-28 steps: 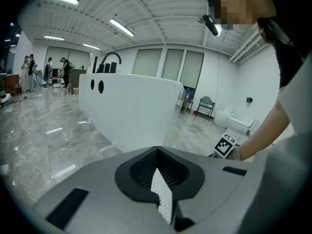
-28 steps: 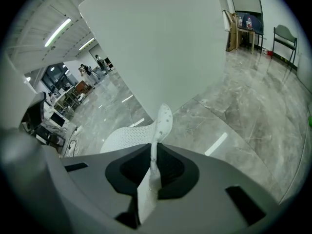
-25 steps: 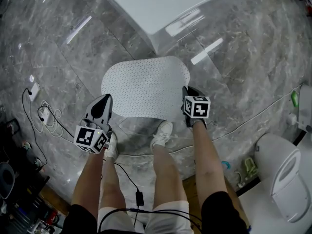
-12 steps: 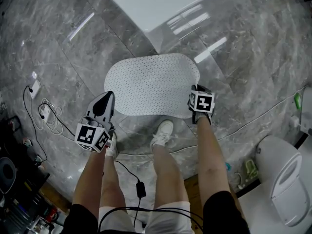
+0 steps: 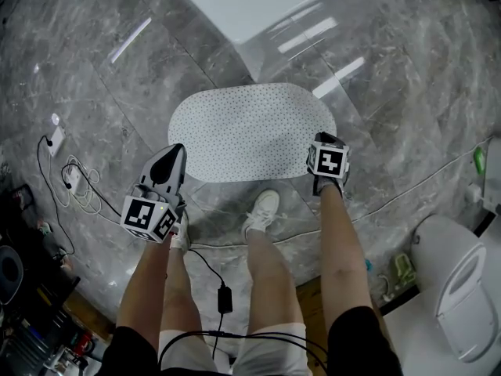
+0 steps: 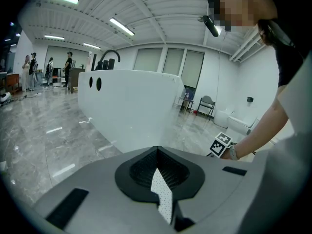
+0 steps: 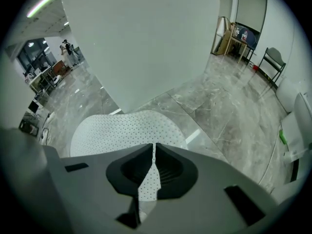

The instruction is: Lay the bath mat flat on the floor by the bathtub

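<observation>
— Right gripper (image 5: 325,141) has swung outward since a second ago, with its jaws pinched on the edge of the bath mat (image 5: 250,131). The left gripper (image 5: 172,155) has barely moved. See it?
— Yes. Both are clamped on the near edge, with a strip of dotted mat squeezed between each pair of jaws.
— And the result?
— The mat was bunched narrower a moment back. Now it is drawn out to a full oval. I judge the spreading nearly done, and only the release remains.
— Where does it lie?
— On the grey marble floor (image 5: 117,92), just beside the white bathtub (image 5: 243,10) and ahead of the person's shoes (image 5: 262,210).
— How does it look?
— White and thin, peppered with small dark dots, with rounded ends and no visible folds. Whether the near edge is quite down, I cannot tell.
</observation>
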A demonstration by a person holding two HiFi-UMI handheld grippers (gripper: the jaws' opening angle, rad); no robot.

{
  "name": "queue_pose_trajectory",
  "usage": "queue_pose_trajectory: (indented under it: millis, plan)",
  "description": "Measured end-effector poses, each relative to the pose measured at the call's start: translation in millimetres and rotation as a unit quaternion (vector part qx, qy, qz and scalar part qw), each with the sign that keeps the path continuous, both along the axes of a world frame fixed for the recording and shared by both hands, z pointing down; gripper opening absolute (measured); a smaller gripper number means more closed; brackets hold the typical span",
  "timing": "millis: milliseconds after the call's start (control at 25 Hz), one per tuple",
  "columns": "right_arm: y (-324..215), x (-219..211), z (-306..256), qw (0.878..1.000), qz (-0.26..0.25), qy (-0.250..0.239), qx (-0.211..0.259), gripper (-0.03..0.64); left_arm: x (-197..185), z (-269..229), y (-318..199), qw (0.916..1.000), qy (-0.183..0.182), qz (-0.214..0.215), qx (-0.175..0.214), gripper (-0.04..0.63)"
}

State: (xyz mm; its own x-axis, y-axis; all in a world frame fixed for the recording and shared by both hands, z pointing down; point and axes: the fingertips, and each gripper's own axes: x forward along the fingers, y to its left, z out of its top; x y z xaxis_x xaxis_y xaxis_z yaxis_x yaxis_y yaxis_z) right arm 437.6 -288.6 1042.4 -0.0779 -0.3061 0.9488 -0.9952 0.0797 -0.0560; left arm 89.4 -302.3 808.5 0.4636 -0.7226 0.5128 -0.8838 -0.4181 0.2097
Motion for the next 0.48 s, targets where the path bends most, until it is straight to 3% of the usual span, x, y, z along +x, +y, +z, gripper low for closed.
queue_pose_trajectory:
  millis: [240, 480]
  plan:
    - [8, 2, -13, 1.000, 0.023, -0.009, 0.014, 0.036, -7, -6, 4, 1.0000, 0.001, 0.001, 0.002, 0.014]
    - [3, -34, -55, 0.988, 0.009, -0.102, 0.114, 0.035, -9, -19, 14, 0.9998, 0.010, 0.015, 0.003, 0.014]
